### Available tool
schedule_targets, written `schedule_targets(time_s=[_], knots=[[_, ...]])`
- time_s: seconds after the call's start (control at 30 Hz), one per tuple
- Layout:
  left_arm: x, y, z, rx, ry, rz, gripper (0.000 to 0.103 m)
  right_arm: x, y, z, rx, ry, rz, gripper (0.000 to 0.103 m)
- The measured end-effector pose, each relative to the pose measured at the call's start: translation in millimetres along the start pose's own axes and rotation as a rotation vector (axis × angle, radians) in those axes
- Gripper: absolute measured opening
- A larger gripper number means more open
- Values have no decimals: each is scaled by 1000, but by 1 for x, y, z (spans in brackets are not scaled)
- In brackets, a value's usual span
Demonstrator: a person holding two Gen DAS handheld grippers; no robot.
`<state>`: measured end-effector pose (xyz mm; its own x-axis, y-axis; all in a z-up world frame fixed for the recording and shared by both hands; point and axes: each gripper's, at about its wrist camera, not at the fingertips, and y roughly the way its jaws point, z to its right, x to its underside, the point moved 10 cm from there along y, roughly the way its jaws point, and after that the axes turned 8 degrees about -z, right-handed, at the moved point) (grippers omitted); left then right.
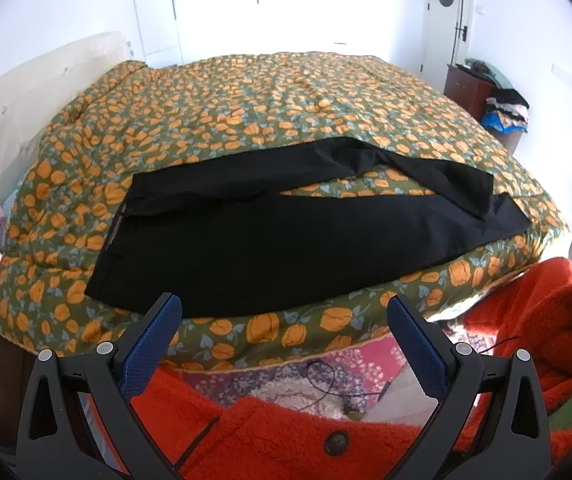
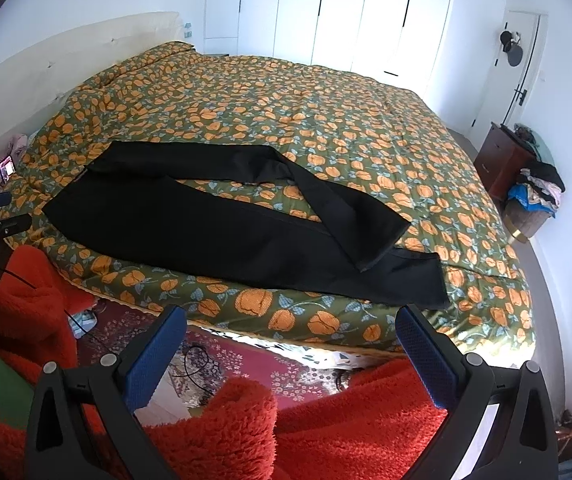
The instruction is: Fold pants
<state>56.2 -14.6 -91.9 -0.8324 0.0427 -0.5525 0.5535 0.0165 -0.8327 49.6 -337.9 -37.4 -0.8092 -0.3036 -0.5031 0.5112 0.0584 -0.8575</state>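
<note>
Lying flat — pants [image 1: 245, 240] — both tools wide.

Daylight is flooding both fisheye views, blowing out the far wall and leaving the foreground evenly lit.

In the left wrist view the tall white wardrobe doors [image 1: 261, 4] are washing out to near-pure glare; in the right wrist view their seams are staying legible. The black fabric pants [image 1: 245, 236] are reading as a flat dark mass with little fold detail. A bright strip of light is showing under the edge of the green quilt with orange flowers [image 2: 326, 120]. Barrel distortion is bending the bed outline, dark vignetting is closing each corner, and focus is softening slightly toward the rims.
</note>
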Motion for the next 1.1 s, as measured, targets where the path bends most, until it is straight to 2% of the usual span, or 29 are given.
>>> schedule_targets(time_s=[0.47,0.7,0.87,0.97,1.0,1.1], knots=[[0,26,-3,30,-8,-45,102,-21,24,-30,-69,-62,-26,103],[-8,52,2,44,-4,-79,102,-35,53,-49,-196,-45,-31,103],[-33,70,1,40,1,-56,102,-48,66,-50,-244,-46,23,103],[-51,91,-9,10,-11,-56,102,-55,88,-29,-215,-13,37,103],[-57,101,-14,2,-27,-70,102,-55,100,-17,-180,-2,26,103],[-65,118,-25,-5,-86,-102,102,-53,150,32,54,-68,-26,103]])
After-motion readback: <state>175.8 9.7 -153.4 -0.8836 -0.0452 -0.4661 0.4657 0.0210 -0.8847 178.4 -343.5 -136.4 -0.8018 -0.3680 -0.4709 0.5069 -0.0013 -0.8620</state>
